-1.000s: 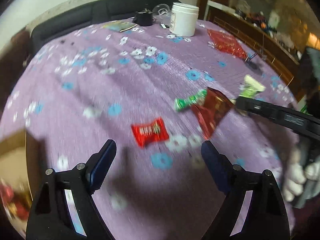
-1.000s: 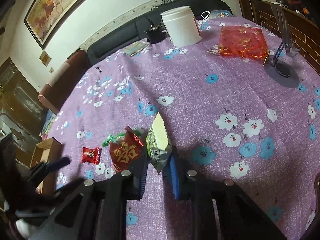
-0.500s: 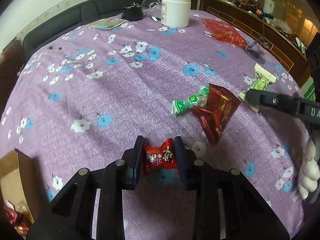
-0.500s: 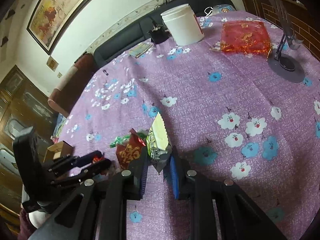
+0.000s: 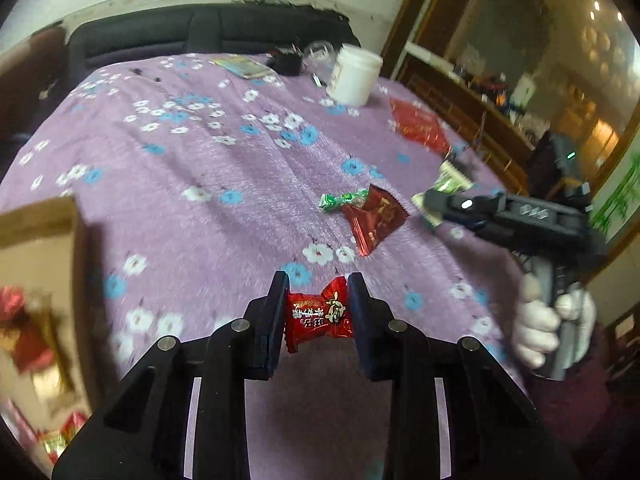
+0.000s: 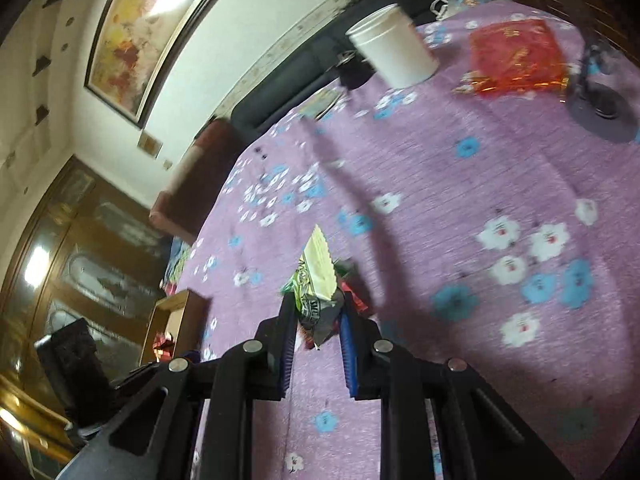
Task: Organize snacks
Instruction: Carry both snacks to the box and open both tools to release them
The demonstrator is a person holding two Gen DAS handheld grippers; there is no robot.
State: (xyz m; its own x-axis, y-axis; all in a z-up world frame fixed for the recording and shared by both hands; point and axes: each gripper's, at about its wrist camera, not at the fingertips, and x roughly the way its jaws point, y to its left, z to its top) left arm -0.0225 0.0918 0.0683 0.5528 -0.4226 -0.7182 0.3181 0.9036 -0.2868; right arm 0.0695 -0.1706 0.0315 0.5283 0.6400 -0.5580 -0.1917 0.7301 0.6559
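Observation:
My left gripper [image 5: 318, 304] is shut on a small red candy [image 5: 319, 314] and holds it above the purple flowered tablecloth [image 5: 208, 168]. My right gripper [image 6: 318, 320] is shut on a green and white snack packet [image 6: 316, 280], lifted off the table; it also shows in the left wrist view [image 5: 444, 190]. A dark red packet [image 5: 374, 218] and a green wrapped candy [image 5: 342, 200] lie on the cloth ahead. A cardboard box [image 5: 36, 280] with red snacks in it stands at the left, also in the right wrist view [image 6: 172, 320].
A white jar [image 5: 356, 78] stands at the far side, also in the right wrist view [image 6: 394, 50]. A red foil bag [image 6: 516, 56] and a dark round stand [image 6: 600, 108] are at the far right. A black sofa [image 5: 200, 32] lies beyond the table.
My left gripper shut on the red candy, lifted it and swung left toward the box. My right gripper rose with the green packet and tilted.

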